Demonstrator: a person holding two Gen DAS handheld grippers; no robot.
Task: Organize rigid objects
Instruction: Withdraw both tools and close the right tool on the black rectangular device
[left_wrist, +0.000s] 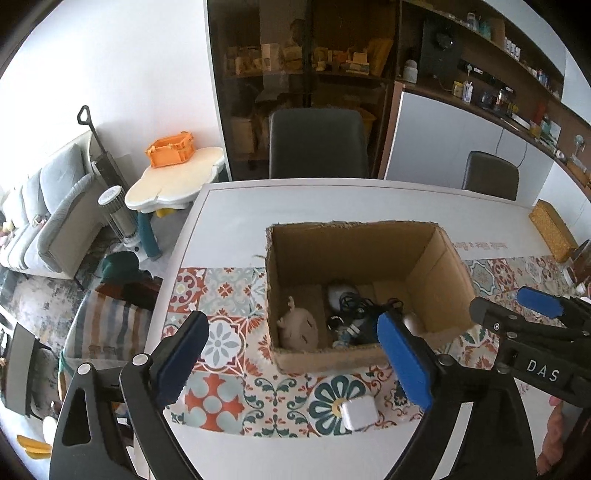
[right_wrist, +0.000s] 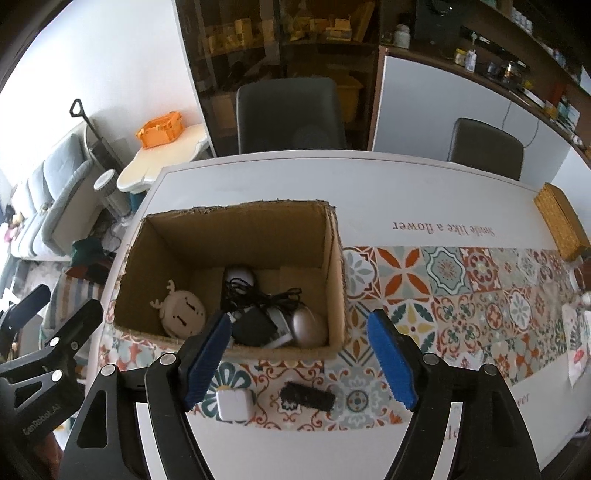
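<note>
An open cardboard box (left_wrist: 325, 358) (right_wrist: 236, 350) stands on the patterned table runner. Inside lie a beige deer-shaped gadget (right_wrist: 183, 314), a black adapter with tangled cable (right_wrist: 255, 325), a white round device (right_wrist: 240, 277) and a silver oval mouse-like object (right_wrist: 308, 326). A white cube charger (left_wrist: 358, 413) (right_wrist: 234, 404) and a black rectangular object (right_wrist: 308, 397) lie on the runner in front of the box. My left gripper (left_wrist: 291, 365) is open and empty above the box's near edge. My right gripper (right_wrist: 299, 362) is open and empty above the black object.
The white table (right_wrist: 369, 184) has two dark chairs (right_wrist: 291, 114) behind it. A woven yellow box (right_wrist: 561, 225) sits at the far right edge. A small side table with an orange crate (left_wrist: 170, 149) and a sofa stand to the left.
</note>
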